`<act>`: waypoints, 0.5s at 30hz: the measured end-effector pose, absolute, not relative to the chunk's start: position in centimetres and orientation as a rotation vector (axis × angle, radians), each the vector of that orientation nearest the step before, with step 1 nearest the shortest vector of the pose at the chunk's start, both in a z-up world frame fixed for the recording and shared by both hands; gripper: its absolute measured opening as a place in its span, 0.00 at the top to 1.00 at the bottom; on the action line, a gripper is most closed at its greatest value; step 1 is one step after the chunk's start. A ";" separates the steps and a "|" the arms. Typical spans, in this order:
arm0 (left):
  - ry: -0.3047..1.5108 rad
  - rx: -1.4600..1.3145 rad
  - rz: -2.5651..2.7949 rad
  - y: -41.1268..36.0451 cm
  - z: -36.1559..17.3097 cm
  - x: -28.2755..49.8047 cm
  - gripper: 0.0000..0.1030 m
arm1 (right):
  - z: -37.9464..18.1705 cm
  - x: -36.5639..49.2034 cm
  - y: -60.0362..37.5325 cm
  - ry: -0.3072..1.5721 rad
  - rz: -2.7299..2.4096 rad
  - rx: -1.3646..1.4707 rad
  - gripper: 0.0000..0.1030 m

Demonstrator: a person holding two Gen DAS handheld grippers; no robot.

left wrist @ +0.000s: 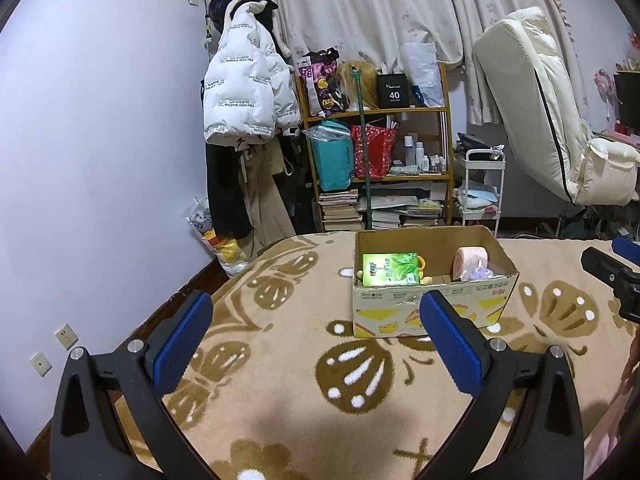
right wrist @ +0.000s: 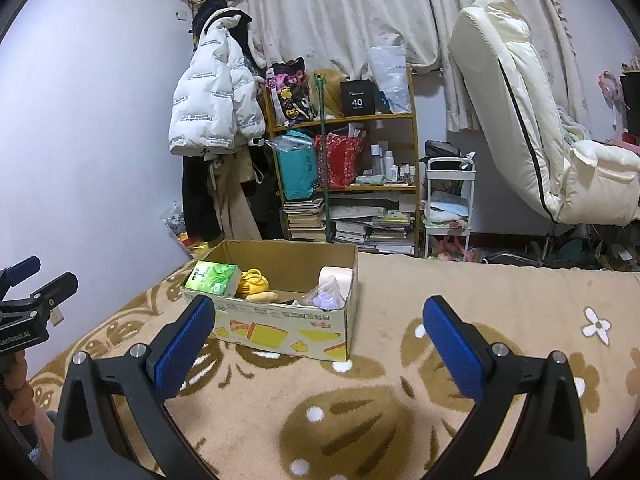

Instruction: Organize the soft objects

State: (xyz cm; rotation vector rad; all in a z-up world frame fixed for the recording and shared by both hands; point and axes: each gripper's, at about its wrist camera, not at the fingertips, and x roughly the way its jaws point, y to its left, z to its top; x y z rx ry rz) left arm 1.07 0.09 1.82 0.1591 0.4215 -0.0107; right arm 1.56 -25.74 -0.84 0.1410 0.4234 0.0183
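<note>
1. My left gripper (left wrist: 316, 344) is spread wide, nothing between its blue pads (left wrist: 182, 342). It hangs over the blanket (left wrist: 280, 420), short of the box (left wrist: 434, 312).
2. My right gripper (right wrist: 320, 346) is also wide and empty, above the blanket, with the box ahead and a little to its left.
3. Each tool shows at the edge of the other's view: the right one at the far right of the left view, the left one at the far left of the right view, near a bit of hand (right wrist: 18, 384).
4. The box stands open on the tan blanket with brown butterfly prints, printed side toward me.
5. Inside, at the left end: a green tissue pack (right wrist: 212, 278), tilted. Just beside it a yellow plush (right wrist: 254, 284).
6. At the right end: a pale pink roll (left wrist: 470, 262) leaning on the wall, and in front of it a small purple toy in clear wrap (right wrist: 326, 300).
7. Behind the bed: a shelf (left wrist: 376, 110) with bags, bottles and books, and a white jacket (left wrist: 244, 88) hung on the wall.
</note>
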 end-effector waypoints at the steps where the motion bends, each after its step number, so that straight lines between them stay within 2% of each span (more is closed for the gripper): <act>1: 0.422 0.159 -0.012 0.0 1.8 1.2 0.01 | -0.9 1.6 -25.8 0.425 0.017 0.143 0.00; 15: 0.441 0.171 -0.028 -0.4 1.5 1.6 0.01 | -1.4 1.5 -26.1 0.427 -0.002 0.138 0.00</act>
